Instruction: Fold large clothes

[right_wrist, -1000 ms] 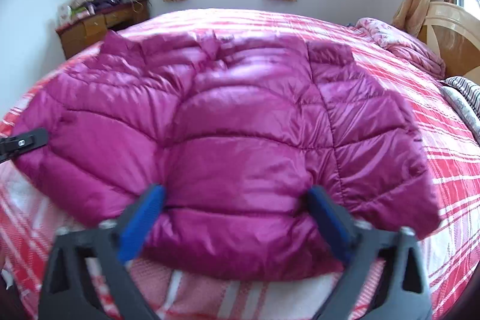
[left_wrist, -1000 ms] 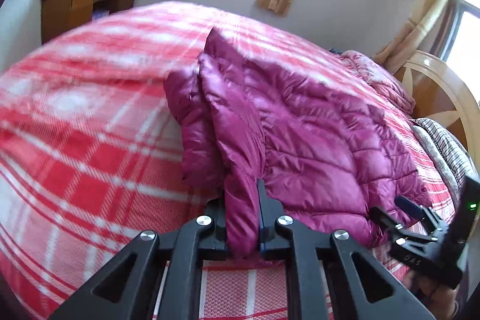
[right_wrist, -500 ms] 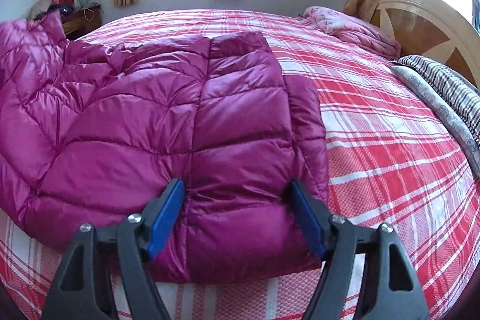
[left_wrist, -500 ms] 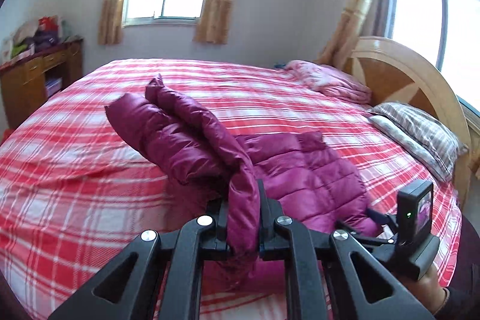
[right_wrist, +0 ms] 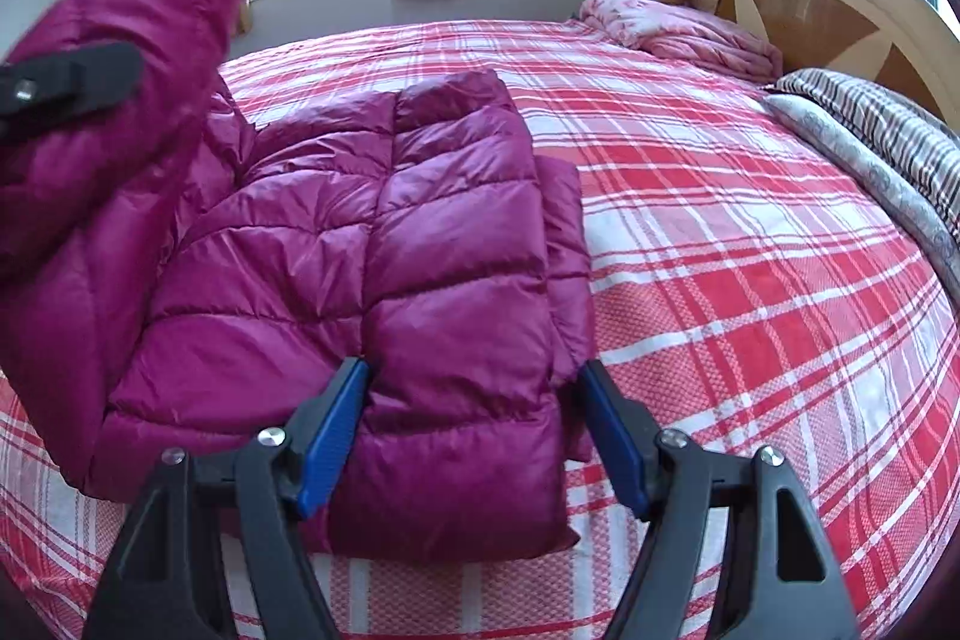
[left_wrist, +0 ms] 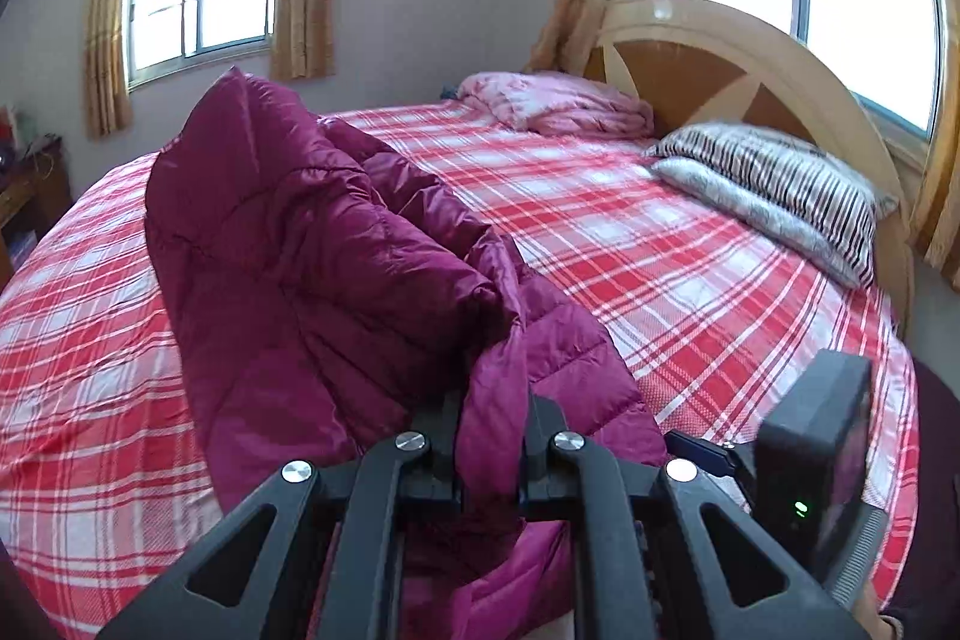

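A magenta quilted puffer jacket (right_wrist: 420, 250) lies on the red plaid bed (right_wrist: 720, 280). My left gripper (left_wrist: 492, 436) is shut on a fold of the jacket's (left_wrist: 300, 268) edge and holds that side up off the bed, draped toward the rest. In the right wrist view the raised side hangs at upper left, with the left gripper (right_wrist: 66, 85) against it. My right gripper (right_wrist: 474, 430) stands wide at the near hem, its blue pads (right_wrist: 336, 436) pressing both sides of the puffy folded panel. The right gripper's body (left_wrist: 810, 460) shows at lower right in the left wrist view.
A striped pillow (left_wrist: 780, 190) and a folded pink quilt (left_wrist: 558, 106) lie by the wooden headboard (left_wrist: 720, 58) on the right. A wooden desk (left_wrist: 24, 196) stands at far left. Bare plaid sheet stretches to the right of the jacket.
My left gripper has lifted the jacket's side and carried it to the right, over the part that lies flat. The right gripper slid right along the hem and its jaws narrowed a little.
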The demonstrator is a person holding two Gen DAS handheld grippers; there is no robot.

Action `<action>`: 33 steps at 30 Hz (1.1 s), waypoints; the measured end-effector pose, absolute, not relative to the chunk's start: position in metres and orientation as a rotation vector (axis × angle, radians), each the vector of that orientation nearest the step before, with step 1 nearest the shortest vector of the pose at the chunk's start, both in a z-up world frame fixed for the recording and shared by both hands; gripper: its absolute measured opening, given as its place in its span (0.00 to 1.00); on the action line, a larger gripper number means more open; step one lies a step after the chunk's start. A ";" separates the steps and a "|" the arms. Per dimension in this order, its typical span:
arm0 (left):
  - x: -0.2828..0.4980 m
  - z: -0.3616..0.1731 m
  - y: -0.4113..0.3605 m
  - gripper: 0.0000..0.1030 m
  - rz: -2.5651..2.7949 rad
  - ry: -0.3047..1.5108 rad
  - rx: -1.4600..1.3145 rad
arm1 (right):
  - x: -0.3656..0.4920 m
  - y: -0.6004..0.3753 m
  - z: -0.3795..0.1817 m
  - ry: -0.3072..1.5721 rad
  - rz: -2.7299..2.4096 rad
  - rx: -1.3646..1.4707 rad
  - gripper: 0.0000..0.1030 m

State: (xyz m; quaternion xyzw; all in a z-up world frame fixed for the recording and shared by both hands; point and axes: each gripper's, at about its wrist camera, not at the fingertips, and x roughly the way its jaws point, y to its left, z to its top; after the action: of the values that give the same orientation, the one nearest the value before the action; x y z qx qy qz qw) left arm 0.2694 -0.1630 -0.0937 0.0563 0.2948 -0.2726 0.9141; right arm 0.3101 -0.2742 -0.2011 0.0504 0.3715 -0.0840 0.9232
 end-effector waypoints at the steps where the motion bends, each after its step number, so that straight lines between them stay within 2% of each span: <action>1: 0.273 -0.098 -0.172 0.11 -0.566 0.618 0.128 | 0.309 -0.277 -0.202 0.764 -0.173 0.120 0.72; 7: 0.284 -0.131 -0.213 0.11 -0.631 0.684 0.186 | 0.296 -0.282 -0.209 0.786 -0.163 0.202 0.73; 11: 0.277 -0.141 -0.228 0.11 -0.668 0.689 0.247 | 0.296 -0.284 -0.216 0.787 -0.168 0.230 0.78; 20: 0.274 -0.112 -0.229 0.19 -0.560 0.591 0.320 | 0.294 -0.283 -0.217 0.774 -0.180 0.216 0.80; 22: 0.267 -0.092 -0.226 0.26 -0.543 0.517 0.326 | 0.295 -0.281 -0.218 0.773 -0.188 0.200 0.81; 23: 0.264 -0.083 -0.223 0.37 -0.536 0.483 0.326 | 0.295 -0.282 -0.218 0.772 -0.188 0.199 0.81; 24: 0.259 -0.071 -0.216 0.56 -0.518 0.426 0.323 | 0.296 -0.282 -0.218 0.772 -0.187 0.199 0.82; 26: 0.253 -0.049 -0.193 0.78 -0.436 0.309 0.288 | 0.297 -0.283 -0.218 0.774 -0.186 0.199 0.82; 27: 0.253 -0.041 -0.179 0.84 -0.390 0.268 0.264 | 0.298 -0.285 -0.218 0.775 -0.185 0.199 0.82; 30: 0.276 -0.038 -0.129 0.88 -0.190 0.260 0.196 | 0.297 -0.284 -0.218 0.776 -0.187 0.196 0.82; 33: 0.320 -0.070 -0.087 0.88 -0.074 0.411 0.142 | 0.298 -0.284 -0.219 0.774 -0.190 0.190 0.82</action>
State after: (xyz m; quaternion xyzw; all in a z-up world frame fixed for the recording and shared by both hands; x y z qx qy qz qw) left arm 0.3196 -0.0874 -0.0702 0.0706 0.2036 -0.0366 0.9758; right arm 0.2976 -0.2843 -0.2187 0.0926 0.3762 -0.0922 0.9173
